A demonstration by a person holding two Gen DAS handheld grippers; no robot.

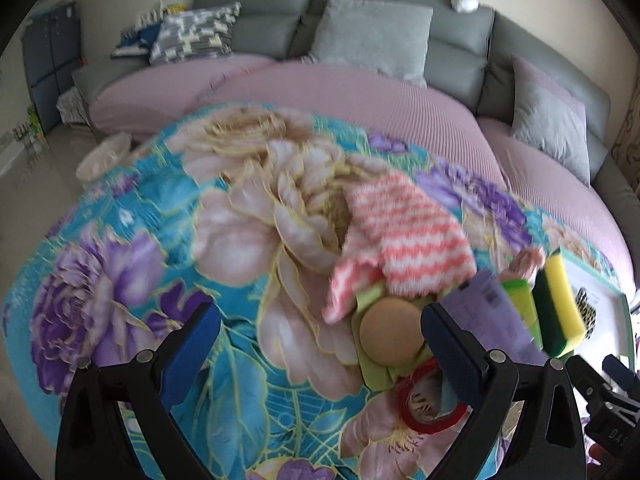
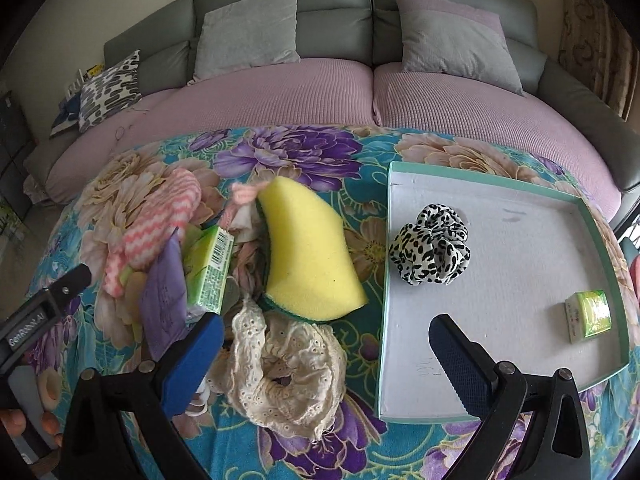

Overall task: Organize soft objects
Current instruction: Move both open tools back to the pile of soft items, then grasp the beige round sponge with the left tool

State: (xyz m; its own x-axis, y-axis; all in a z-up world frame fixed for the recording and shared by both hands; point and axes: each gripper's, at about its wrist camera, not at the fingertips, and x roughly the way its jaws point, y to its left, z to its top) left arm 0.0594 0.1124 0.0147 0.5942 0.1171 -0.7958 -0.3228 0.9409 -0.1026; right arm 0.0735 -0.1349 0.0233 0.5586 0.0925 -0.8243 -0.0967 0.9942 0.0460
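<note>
Right tool (image 2: 324,344) was wide open with nothing in it, hanging just above the cream lace scrunchie (image 2: 280,376), which sat pretty much right between its fingers on the flowery table (image 2: 304,148). Left tool (image 1: 320,336) was open and empty too, over the left side of the pile near the round tan puff (image 1: 390,336) and the red ring (image 1: 430,400).

My guess is the scrunchie was the next thing to go. It's floppy lace, so I'd come straight down and pinch a thick bunch of the ruffle, not a thin edge, otherwise it'll just slide out. The left finger of that tool was right up against the pile, so watch it doesn't snag the purple packet (image 2: 164,296) or the green tissue pack (image 2: 208,264) beside it.

The yellow sponge (image 2: 308,256) was lying just behind the scrunchie, touching or nearly touching it, hard to say which. Lift slowly so it doesn't get dragged along.

The tray (image 2: 500,196) was just to the right, with a leopard print scrunchie (image 2: 430,250) and a small green pack (image 2: 590,314) already in it and loads of bare space near the front. The pink striped cloth (image 1: 404,232) and the rest were left in the heap, so I'd call it early days.
</note>
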